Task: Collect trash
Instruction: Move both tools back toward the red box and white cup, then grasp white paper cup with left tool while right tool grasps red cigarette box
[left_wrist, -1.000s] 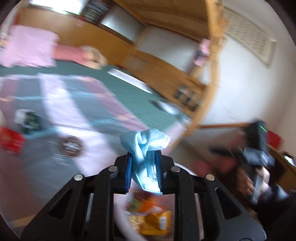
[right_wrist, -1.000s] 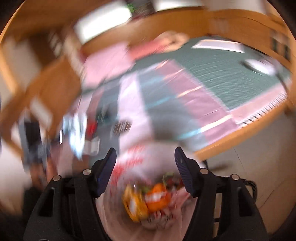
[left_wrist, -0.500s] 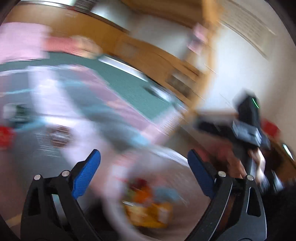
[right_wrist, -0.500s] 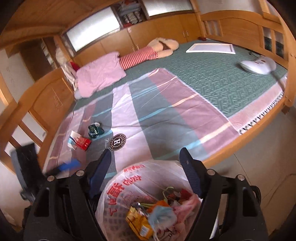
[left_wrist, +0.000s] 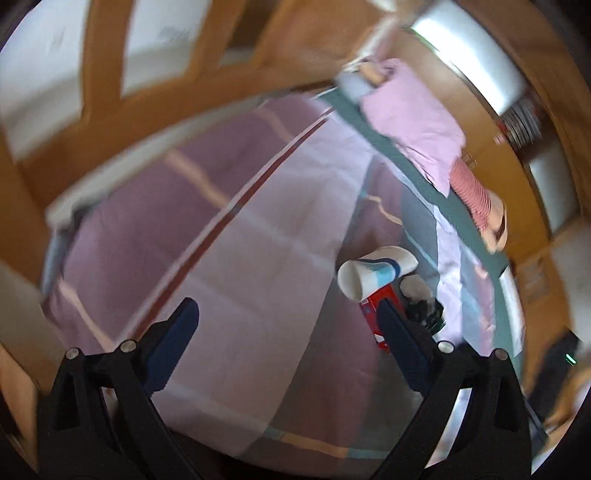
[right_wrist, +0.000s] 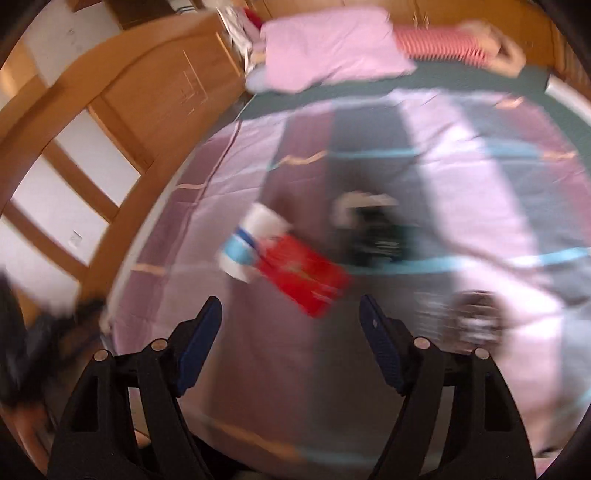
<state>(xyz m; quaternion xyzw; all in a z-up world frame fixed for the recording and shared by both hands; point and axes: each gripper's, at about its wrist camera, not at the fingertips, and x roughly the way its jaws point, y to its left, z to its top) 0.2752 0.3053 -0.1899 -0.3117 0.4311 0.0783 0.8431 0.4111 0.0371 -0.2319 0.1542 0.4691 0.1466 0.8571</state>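
Observation:
A white paper cup with a blue band (left_wrist: 373, 273) lies on its side on the striped blanket (left_wrist: 258, 258), resting against a red packet (left_wrist: 380, 306). A dark crumpled wrapper (left_wrist: 424, 310) sits just beyond them. My left gripper (left_wrist: 286, 310) is open and empty, and its right finger overlaps the red packet in the picture. In the right wrist view the cup (right_wrist: 251, 243), the red packet (right_wrist: 306, 277) and the dark wrapper (right_wrist: 376, 232) lie just ahead of my right gripper (right_wrist: 291, 306), which is open and empty above the blanket. Both views are motion-blurred.
A pink pillow (right_wrist: 332, 44) and a striped stuffed doll (right_wrist: 443, 44) lie at the head of the bed. The wooden bed frame (right_wrist: 110, 92) curves along the left. A round dark logo (right_wrist: 476, 317) marks the blanket to the right of the gripper.
The left gripper let go of the blue cloth over the trash bag and opened wide. Both grippers swung away from the bag to the litter on the bed.

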